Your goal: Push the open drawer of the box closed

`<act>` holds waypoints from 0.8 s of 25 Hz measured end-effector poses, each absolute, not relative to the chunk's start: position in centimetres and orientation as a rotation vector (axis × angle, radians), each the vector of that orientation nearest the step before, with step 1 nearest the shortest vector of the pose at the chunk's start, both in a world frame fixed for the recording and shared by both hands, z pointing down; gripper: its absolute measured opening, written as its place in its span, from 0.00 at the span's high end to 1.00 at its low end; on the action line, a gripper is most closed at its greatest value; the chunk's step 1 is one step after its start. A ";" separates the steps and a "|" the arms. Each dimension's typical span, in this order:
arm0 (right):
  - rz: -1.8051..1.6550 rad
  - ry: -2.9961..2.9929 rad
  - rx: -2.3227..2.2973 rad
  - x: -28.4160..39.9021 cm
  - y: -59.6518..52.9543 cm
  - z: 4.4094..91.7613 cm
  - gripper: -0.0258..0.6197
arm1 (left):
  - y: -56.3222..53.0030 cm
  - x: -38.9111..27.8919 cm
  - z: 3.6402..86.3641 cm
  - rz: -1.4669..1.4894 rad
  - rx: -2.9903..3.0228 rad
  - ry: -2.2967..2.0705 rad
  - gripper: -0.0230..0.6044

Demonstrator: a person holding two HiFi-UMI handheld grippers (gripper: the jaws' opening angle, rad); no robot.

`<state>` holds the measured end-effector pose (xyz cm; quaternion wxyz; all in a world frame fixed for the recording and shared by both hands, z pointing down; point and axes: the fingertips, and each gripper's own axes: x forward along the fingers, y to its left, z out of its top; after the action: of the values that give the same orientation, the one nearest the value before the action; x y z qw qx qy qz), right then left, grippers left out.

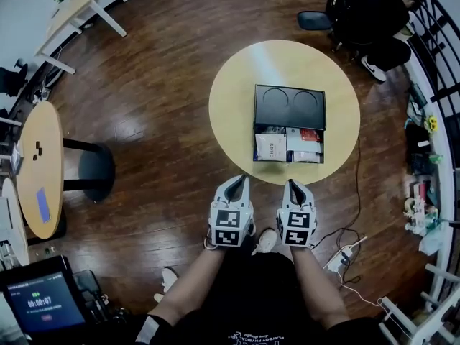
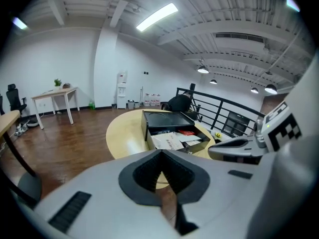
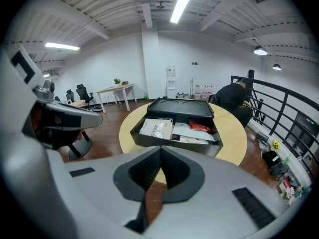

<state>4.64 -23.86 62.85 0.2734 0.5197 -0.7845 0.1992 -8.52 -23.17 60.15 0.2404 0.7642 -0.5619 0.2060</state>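
The round bench (image 1: 230, 106) carries the black box (image 1: 290, 106), its drawer (image 1: 287, 161) pulled out toward the person. Left gripper (image 1: 240, 180) and right gripper (image 1: 293, 184), jaws together and empty, hang short of the box, probably readied as blunt pushers.

The right hand-held gripper (image 3: 160, 153) has its jaws closed together, with nothing between them. At 12 o'clock from it, a black box (image 3: 182, 106) stands on the round bench (image 3: 234, 138). Its drawer (image 3: 174, 144) is open toward the camera, with papers (image 3: 157, 128) and a red packet (image 3: 201, 127) inside. The left hand-held gripper (image 3: 60, 116) shows at 9 o'clock.
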 end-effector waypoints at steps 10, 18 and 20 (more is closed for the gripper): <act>0.558 -2.060 1.390 4.2 -24.7 65.7 0.95 | -23.8 -9.4 63.1 0.557 2.091 -1.499 0.97; 0.609 -2.000 1.430 4.5 -27.1 68.2 0.93 | -24.3 -11.3 64.1 0.597 2.083 -1.489 0.97; 0.628 -1.987 1.429 4.6 -27.3 68.9 0.91 | -24.3 -11.4 64.5 0.611 2.089 -1.478 0.96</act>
<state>4.61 -27.28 68.92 0.3027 0.5390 -0.7495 0.2369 -11.41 -24.33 64.48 0.2525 0.7682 -0.5437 0.2247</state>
